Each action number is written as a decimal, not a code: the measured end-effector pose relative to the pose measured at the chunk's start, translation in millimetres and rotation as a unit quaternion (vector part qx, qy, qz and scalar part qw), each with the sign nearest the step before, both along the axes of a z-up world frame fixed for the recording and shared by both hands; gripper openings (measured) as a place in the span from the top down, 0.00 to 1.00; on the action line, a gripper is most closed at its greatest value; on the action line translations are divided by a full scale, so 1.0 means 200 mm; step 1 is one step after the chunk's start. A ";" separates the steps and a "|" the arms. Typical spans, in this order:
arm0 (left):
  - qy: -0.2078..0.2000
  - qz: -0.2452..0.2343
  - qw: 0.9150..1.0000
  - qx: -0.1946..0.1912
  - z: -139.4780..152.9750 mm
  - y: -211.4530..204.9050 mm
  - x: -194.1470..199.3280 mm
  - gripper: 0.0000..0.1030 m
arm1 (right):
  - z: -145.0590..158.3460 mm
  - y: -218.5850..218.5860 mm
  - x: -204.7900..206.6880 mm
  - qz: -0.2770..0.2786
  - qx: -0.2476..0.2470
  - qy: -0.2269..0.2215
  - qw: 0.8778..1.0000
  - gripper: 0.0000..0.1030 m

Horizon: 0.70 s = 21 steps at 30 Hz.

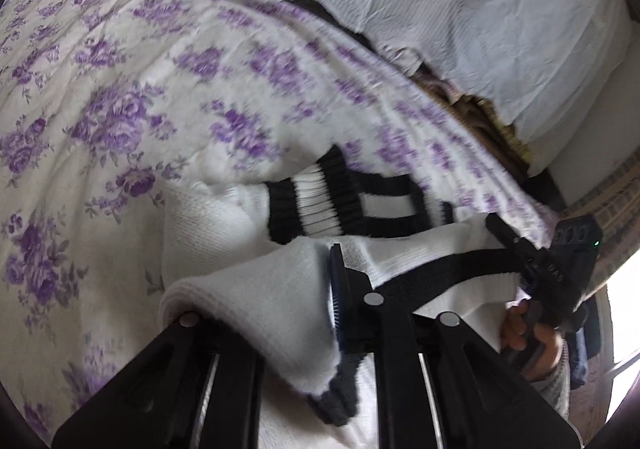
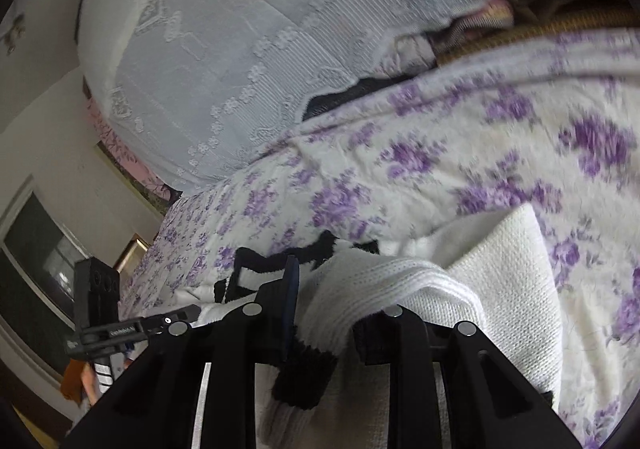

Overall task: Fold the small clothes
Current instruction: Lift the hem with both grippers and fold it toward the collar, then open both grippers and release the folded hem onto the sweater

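both wrist views look down, close over the sweater (image 1: 248, 313) and floral bedspread (image 2: 480, 137).

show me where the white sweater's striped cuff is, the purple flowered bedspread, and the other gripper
striped cuff (image 1: 316, 201), left wrist view, on its white middle band.
purple flowered bedspread (image 1: 120, 97), left wrist view, on a bare flowered patch.
right gripper (image 1: 532, 261), left wrist view, at its fingertips on the white sweater.
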<state>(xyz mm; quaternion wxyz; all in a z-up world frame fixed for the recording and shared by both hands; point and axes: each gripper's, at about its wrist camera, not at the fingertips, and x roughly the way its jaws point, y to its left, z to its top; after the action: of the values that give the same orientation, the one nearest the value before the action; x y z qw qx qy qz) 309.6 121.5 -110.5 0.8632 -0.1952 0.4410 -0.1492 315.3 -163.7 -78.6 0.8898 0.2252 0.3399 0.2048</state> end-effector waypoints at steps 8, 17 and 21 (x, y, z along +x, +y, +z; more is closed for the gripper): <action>-0.009 0.006 1.000 0.013 -0.01 -0.02 -0.03 0.86 | -0.01 0.03 -0.01 0.009 -0.005 0.000 1.000 0.29; -0.047 -0.030 0.998 -0.043 0.12 -0.03 -0.27 0.28 | 0.09 -0.06 -0.19 0.038 0.055 0.001 0.998 0.29; -0.027 -0.049 0.997 -0.050 0.09 -0.08 -0.34 0.27 | 0.08 -0.07 -0.30 0.053 0.055 0.009 0.997 0.28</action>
<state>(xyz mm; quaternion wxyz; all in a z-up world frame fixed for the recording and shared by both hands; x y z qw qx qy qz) 241.3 105.5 -93.0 0.8554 -0.2123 0.4188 -0.2188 254.8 -177.6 -61.9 0.8609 0.2572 0.3472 0.2686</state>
